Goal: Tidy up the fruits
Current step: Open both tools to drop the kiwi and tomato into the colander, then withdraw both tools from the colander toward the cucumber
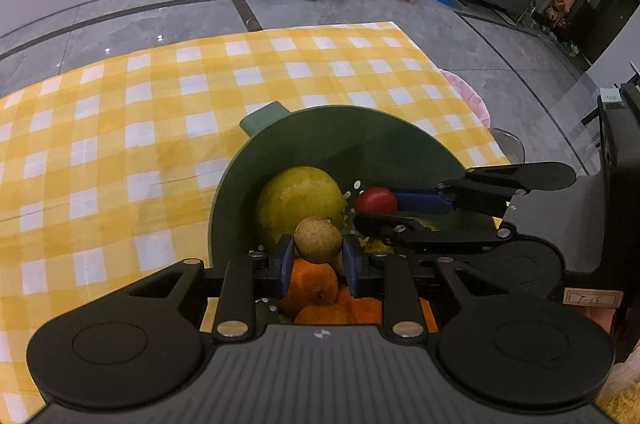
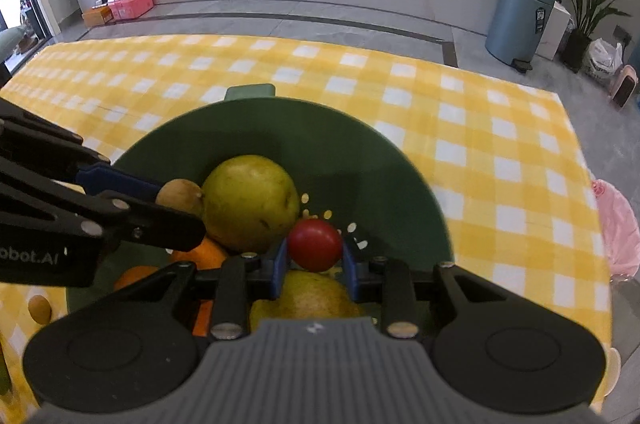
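A green colander bowl [image 1: 320, 140] [image 2: 320, 144] stands on the yellow checked tablecloth. It holds a large yellow-green pear [image 1: 296, 200] [image 2: 250, 202], several oranges [image 1: 312, 284] [image 2: 200, 256] and a second pear [image 2: 308, 298]. My left gripper [image 1: 318, 256] is shut on a small brown round fruit [image 1: 318, 240] [image 2: 180, 194] over the bowl. My right gripper [image 2: 314, 260] is shut on a small red tomato [image 2: 315, 244] [image 1: 376, 201] over the bowl, just right of the left gripper.
A small brown fruit [image 2: 39, 308] lies on the cloth left of the bowl. The checked cloth [image 1: 120, 144] stretches left and beyond the bowl. A pink item [image 2: 616, 224] hangs at the table's right edge. A grey bin [image 2: 518, 20] stands on the floor.
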Available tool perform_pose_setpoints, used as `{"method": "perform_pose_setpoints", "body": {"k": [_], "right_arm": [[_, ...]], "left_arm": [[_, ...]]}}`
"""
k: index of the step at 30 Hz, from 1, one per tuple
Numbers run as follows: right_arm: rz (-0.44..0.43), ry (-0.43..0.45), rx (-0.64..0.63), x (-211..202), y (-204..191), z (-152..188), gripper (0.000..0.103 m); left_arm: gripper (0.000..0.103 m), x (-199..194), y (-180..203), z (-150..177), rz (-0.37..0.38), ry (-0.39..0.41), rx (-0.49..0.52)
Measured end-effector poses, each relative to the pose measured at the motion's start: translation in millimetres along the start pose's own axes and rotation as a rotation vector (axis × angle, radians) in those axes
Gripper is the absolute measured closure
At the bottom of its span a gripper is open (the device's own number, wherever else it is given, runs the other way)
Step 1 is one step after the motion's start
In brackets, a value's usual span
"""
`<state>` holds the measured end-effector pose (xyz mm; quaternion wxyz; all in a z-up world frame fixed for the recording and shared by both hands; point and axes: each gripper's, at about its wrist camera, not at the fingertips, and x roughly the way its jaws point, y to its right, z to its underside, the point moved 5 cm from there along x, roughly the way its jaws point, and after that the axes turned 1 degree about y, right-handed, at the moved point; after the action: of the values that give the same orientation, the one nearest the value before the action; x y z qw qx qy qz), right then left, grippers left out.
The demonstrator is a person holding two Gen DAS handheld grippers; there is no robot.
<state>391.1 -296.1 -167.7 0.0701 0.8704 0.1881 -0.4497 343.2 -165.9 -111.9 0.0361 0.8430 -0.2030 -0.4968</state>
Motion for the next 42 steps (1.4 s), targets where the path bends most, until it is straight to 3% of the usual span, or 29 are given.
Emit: {"method": "perform_pose_setpoints", "body": {"k": [7, 16, 24, 30, 37, 42], "right_arm": [[0.007, 0.021, 0.016, -9, 0, 3, 0.072], [0.05, 0.104, 0.046, -52, 14, 24, 0.064], [0.042, 0.131, 0.046, -63, 10, 37, 0.063], [0.033, 0.138, 0.065, -70, 8, 41, 0.063], [0.042, 0.163, 0.087, -91, 3, 42, 0.056], [0.043, 0.217, 0.124, -118, -11, 41, 0.052]], "left_arm": [[0.074, 0, 0, 0, 0.024, -0.012, -0.018], [0.074, 11, 9, 1, 0.085, -0.056, -0.08], [0.074, 26, 18, 7, 0.055, -0.098, -0.062], [0.058, 25, 13, 8, 0.059, -0.109, -0.113], [0.054, -15, 19, 13, 0.043, -0.044, -0.068], [0.052, -63, 21, 25, -0.027, 0.037, 0.012]]}}
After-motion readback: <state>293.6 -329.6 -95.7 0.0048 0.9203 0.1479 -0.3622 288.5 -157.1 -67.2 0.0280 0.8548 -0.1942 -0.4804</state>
